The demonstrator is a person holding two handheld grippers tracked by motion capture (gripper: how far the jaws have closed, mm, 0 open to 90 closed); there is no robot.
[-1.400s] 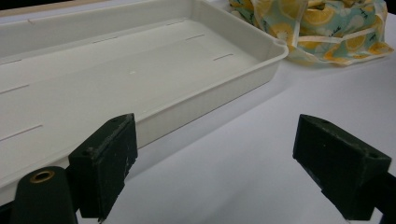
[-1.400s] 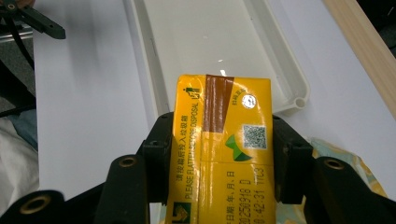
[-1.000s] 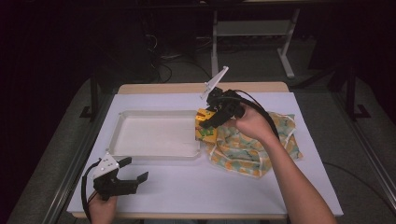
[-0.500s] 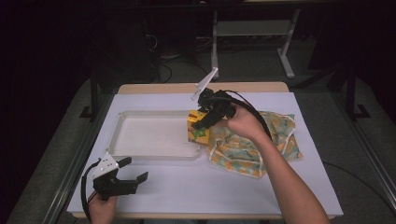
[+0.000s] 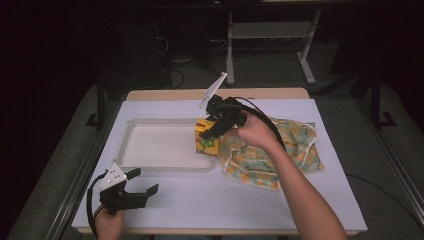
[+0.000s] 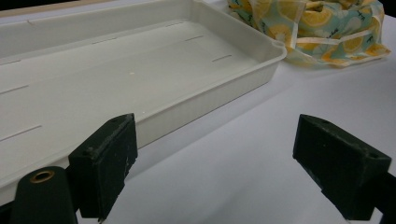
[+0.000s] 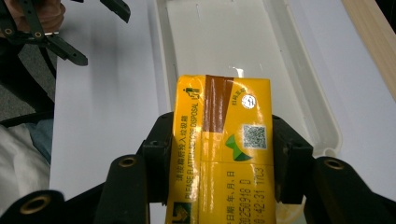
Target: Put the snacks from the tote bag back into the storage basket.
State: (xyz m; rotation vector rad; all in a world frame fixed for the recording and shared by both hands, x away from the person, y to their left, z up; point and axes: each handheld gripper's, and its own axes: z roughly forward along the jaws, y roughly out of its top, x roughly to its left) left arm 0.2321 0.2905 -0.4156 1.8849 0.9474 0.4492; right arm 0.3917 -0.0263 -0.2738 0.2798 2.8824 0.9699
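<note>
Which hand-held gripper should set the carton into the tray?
Right. The right hand-held gripper is shut on the yellow carton at the white tray edge; the left hand-held gripper is open, off the tray.

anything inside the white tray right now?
Nothing in the tray: its floor looks bare. The carton, clamped in the right gripper, hangs over its right end and hides that corner.

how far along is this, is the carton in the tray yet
Not yet. Done: the right hand-held gripper has the yellow carton clamped and lifted off the cloth, at the white tray's right end. Left: set it down and release. The left hand-held gripper rests open, near the tray.
</note>
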